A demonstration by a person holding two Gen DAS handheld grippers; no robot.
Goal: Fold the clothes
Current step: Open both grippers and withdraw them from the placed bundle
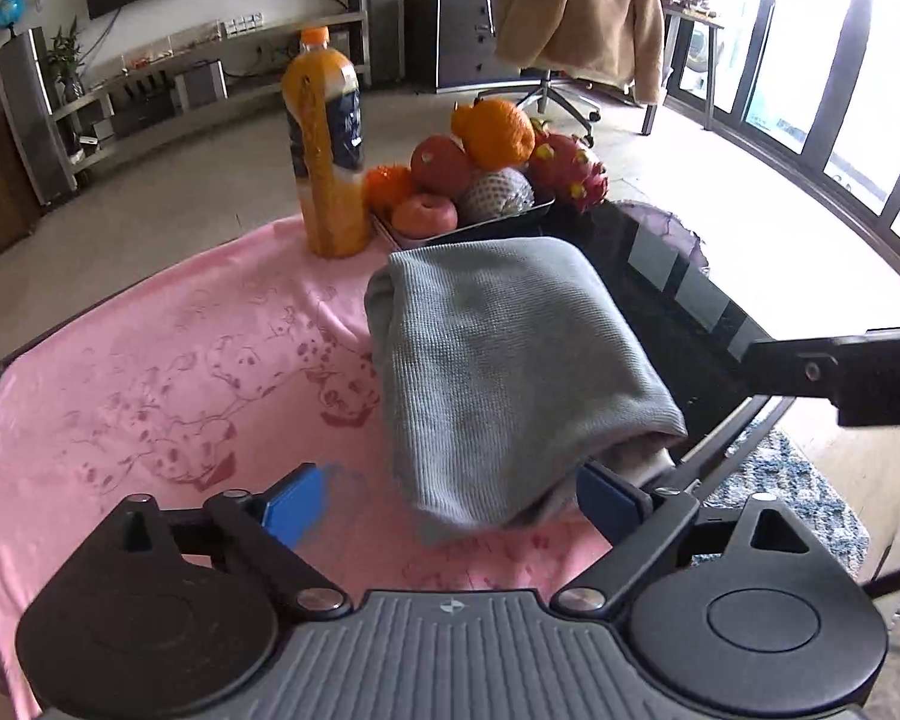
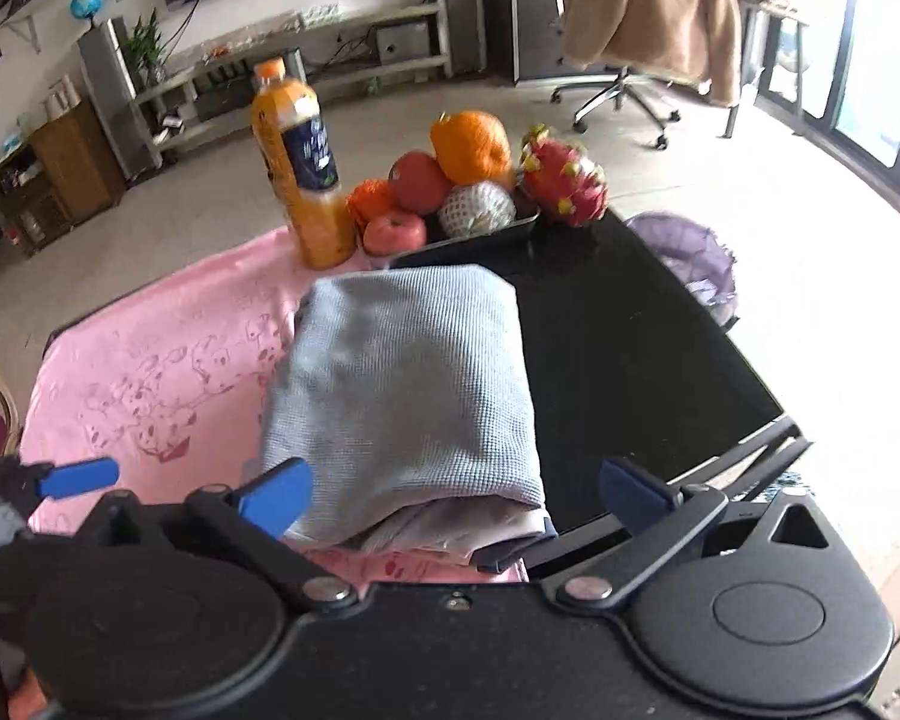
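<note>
A grey knit garment (image 1: 510, 372), folded into a thick bundle, lies on the pink cloth (image 1: 168, 372) at the edge of the black tabletop (image 1: 666, 312). It also shows in the right wrist view (image 2: 408, 396). My left gripper (image 1: 450, 501) is open, its blue pads on either side of the bundle's near end, and holds nothing. My right gripper (image 2: 456, 498) is open too, straddling the near folded edge, where paler inner layers show. Part of the right gripper reaches into the left wrist view (image 1: 840, 372).
An orange juice bottle (image 1: 327, 144) and a tray of fruit (image 1: 480, 180) stand at the table's far edge behind the garment. A chair draped with a tan coat (image 1: 582, 6) stands beyond. A blue rug (image 1: 792, 492) lies on the floor right.
</note>
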